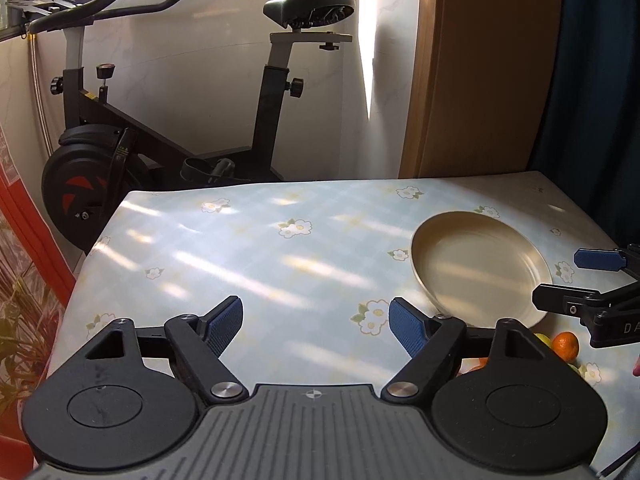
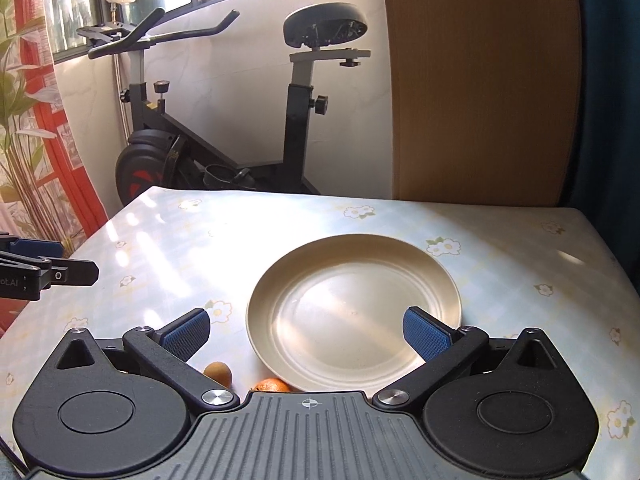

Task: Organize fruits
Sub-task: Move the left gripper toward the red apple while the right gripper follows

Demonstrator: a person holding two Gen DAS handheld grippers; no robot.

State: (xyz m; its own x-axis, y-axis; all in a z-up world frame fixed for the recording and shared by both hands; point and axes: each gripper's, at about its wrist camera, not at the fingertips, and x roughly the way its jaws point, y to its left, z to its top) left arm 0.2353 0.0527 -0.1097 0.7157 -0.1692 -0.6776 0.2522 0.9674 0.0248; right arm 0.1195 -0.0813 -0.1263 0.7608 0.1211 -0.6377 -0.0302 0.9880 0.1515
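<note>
We hold two black hand-held grippers with blue ribbed pads above a table covered with a pale blue flowered plastic cloth point(image 2: 360, 216). The left gripper point(image 1: 316, 322) has its jaws spread apart with nothing between them; below them we see only the cloth. The right gripper point(image 2: 306, 330) is also released, its jaws wide and empty, and it hangs over the near part of the round, shallow, cream-coloured plate point(image 2: 354, 280), which has no fruit on it yet.

The fruits lie on the cloth just beside the near rim of the plate, on the side toward us. In the right wrist view a small round brownish-orange fruit point(image 2: 218, 372) and an orange mandarin point(image 2: 272, 385) show directly under the right gripper, half hidden by its body. In the left wrist view one orange mandarin point(image 1: 565, 345) and a yellow-green fruit point(image 1: 542, 338) appear far to the right of the left gripper, near the right gripper's fingers point(image 1: 560, 300).

So we judge the right hand to be the nearer one: the fruits are below and slightly behind its fingertips, so it probably must draw back and go down. The fruits are round, so no long axis matters. We cannot count them all.
</note>
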